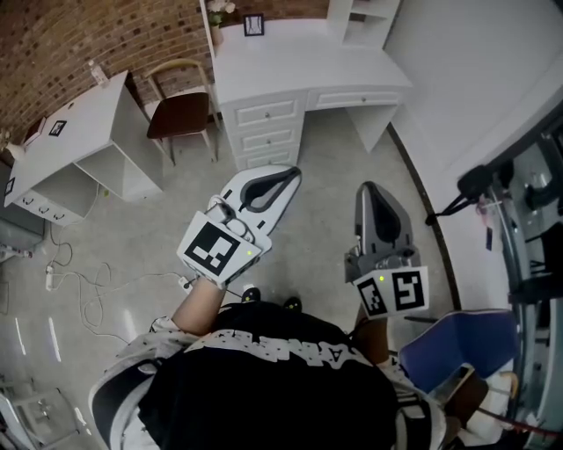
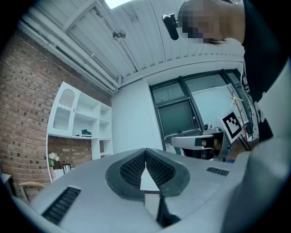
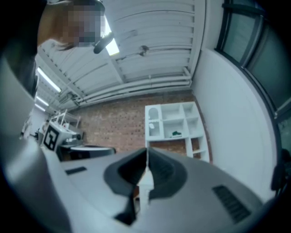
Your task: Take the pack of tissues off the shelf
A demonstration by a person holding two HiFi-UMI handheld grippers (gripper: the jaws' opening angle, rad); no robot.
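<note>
L gripper (image 1: 295, 172): jaws are seen shut tight, pads met, nothing btw them; tip is aimed toward 1 o'clock in head view.
R gripper (image 1: 370, 187): jaws likewise closed up, nothing gripped; tip is aimed toward 12 o'clock; held near L gripper, not touching it.
pack of tissues (image 3: 176, 134): small, dark green; laid flat on a board of the shelf unit (image 1: 362, 18), middle column, second row down.
pack axis: long axis is laid side to side along the board, approx 9-to-3 o'clock; which end faces out can't be told, too small.
pack vs grippers: well apart from both; found at approx 10 o'clock of L jaw tips in left gripper view, approx 1 o'clock of R jaw tips in right gripper view.
shelf unit place: white, open compartments; stood on R end of desk (image 1: 299, 70), at 12 o'clock of R gripper in head view.
desk: white, drawers in front; set against brick wall (image 1: 106, 35); picture frame (image 1: 253, 25) and flowers (image 1: 220, 9) are placed at its L end.
chair (image 1: 180, 110): brown seat, at 9 o'clock of desk.
side table (image 1: 79, 132): white, at 10 o'clock of L gripper.
</note>
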